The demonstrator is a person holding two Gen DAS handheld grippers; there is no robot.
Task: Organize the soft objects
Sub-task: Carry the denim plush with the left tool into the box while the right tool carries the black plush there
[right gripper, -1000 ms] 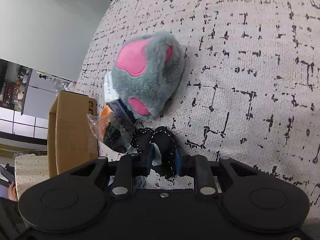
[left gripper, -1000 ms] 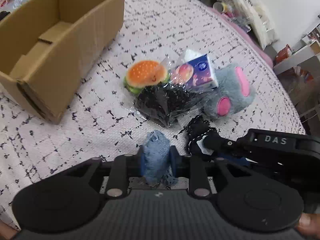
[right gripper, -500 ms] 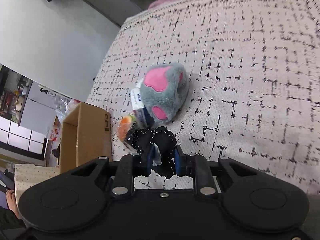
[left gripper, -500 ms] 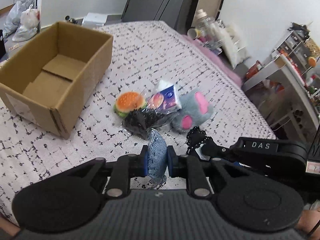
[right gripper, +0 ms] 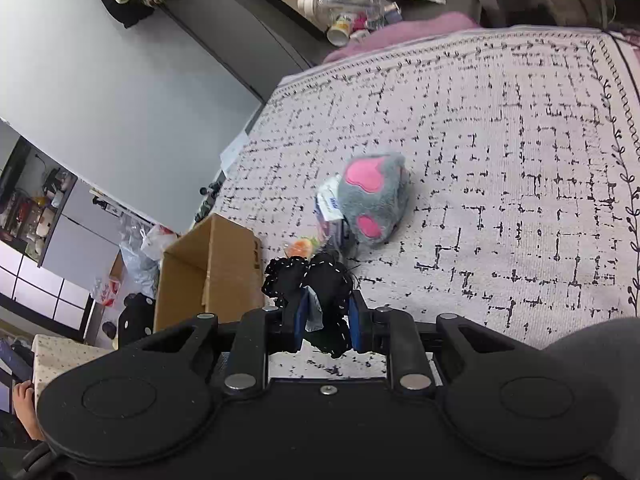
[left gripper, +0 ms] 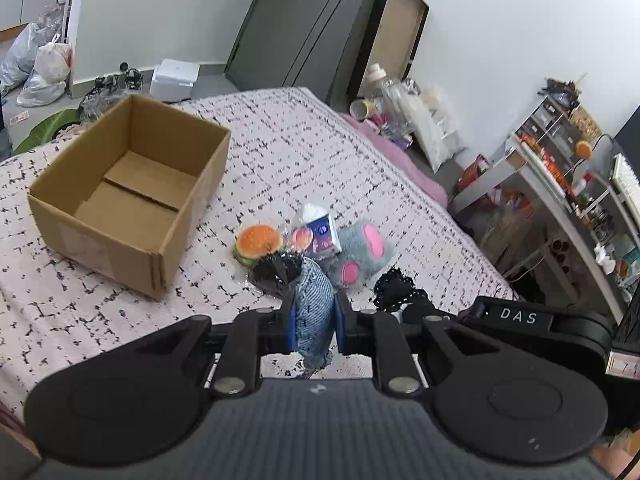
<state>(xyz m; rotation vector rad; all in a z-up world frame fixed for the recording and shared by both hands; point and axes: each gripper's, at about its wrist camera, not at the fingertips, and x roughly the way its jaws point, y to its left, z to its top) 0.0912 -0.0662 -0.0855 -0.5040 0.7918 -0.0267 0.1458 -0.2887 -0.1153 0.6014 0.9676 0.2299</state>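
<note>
My left gripper [left gripper: 314,326] is shut on a blue denim soft piece [left gripper: 314,312] and holds it high above the bed. My right gripper [right gripper: 324,320] is shut on a black fabric piece with white stitching [right gripper: 316,286], also lifted; it shows in the left wrist view [left gripper: 394,290]. On the bed lie a burger toy [left gripper: 259,242], a tissue pack [left gripper: 318,234], a grey and pink plush paw [left gripper: 362,254] and a black item in clear wrap [left gripper: 274,274]. An open, empty cardboard box [left gripper: 128,192] stands to the left.
The patterned bedspread [left gripper: 300,160] covers the bed. Bottles and bags [left gripper: 396,108] sit past its far edge. A cluttered desk [left gripper: 560,184] stands on the right. Bags and a white box [left gripper: 176,78] lie on the floor behind.
Both grippers have risen well above the bed with their fabric pieces still held. The pile and the box now look smaller and farther away.
</note>
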